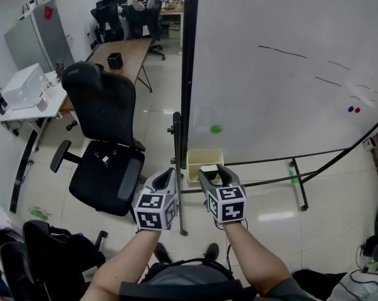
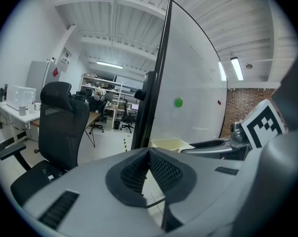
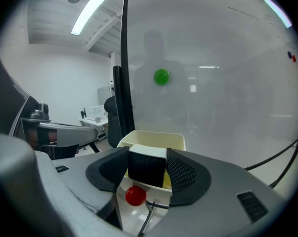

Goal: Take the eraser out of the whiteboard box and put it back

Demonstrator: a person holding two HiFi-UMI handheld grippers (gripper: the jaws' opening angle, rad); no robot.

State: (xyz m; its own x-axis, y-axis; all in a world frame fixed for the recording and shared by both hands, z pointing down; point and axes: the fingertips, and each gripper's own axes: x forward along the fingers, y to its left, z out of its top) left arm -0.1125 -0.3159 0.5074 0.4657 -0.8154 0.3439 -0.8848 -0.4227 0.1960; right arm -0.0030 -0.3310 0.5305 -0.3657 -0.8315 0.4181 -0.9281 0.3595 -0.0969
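Observation:
A cream whiteboard box (image 1: 204, 160) hangs at the lower left corner of the whiteboard (image 1: 283, 74). My right gripper (image 1: 212, 173) hovers just in front of and above the box, shut on the eraser (image 3: 147, 171), a black block with a white top. In the right gripper view the eraser sits between both pads (image 3: 181, 172), with the box (image 3: 156, 139) right behind it. My left gripper (image 1: 165, 175) stays beside it on the left, shut and holding nothing; its view shows the box (image 2: 169, 143) ahead to the right.
A red magnet (image 3: 135, 195) sits on the box front and a green magnet (image 1: 215, 129) on the board above. The whiteboard's black post (image 1: 187, 74) and stand legs (image 1: 299, 187) are close by. A black office chair (image 1: 104, 149) stands to the left, desks behind it.

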